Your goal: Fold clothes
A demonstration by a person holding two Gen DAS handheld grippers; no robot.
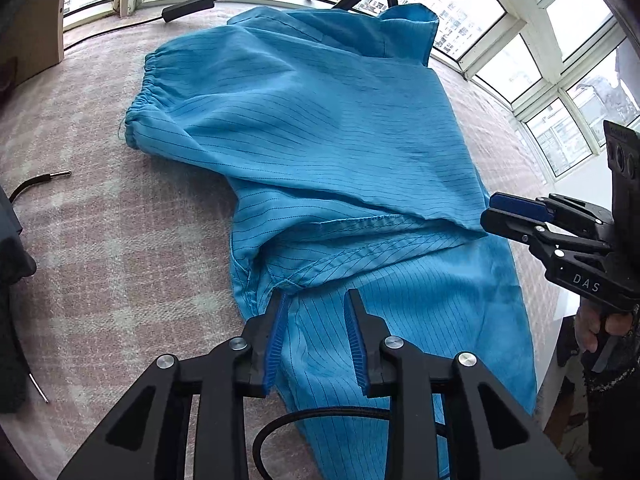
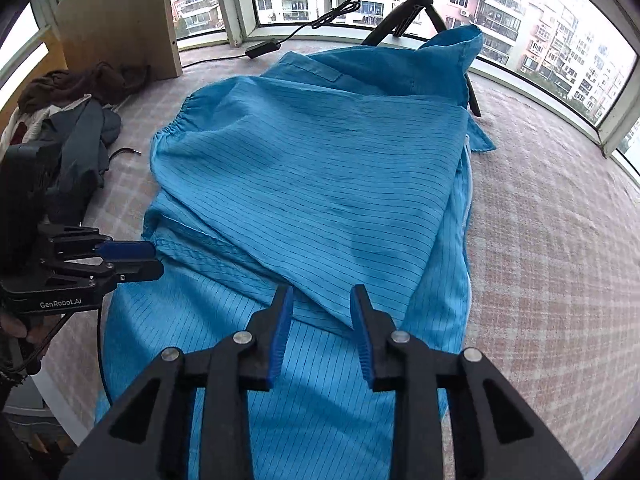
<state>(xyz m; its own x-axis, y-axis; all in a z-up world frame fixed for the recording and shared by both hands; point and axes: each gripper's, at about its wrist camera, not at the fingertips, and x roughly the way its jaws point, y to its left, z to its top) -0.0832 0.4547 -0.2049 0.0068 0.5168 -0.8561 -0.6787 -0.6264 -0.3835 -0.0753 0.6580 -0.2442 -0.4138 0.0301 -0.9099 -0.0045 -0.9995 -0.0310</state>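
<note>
Two grippers unclenched – left gripper [image 1: 316, 300] | right gripper [image 2: 322, 296] | above blue garment [image 1: 320, 128]

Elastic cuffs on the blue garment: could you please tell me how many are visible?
1. The gathered elastic cuff ends the sleeve folded across the blue garment, on its left side, toward the clothes pile. A second cuff may be hidden under the folded layers.
</note>
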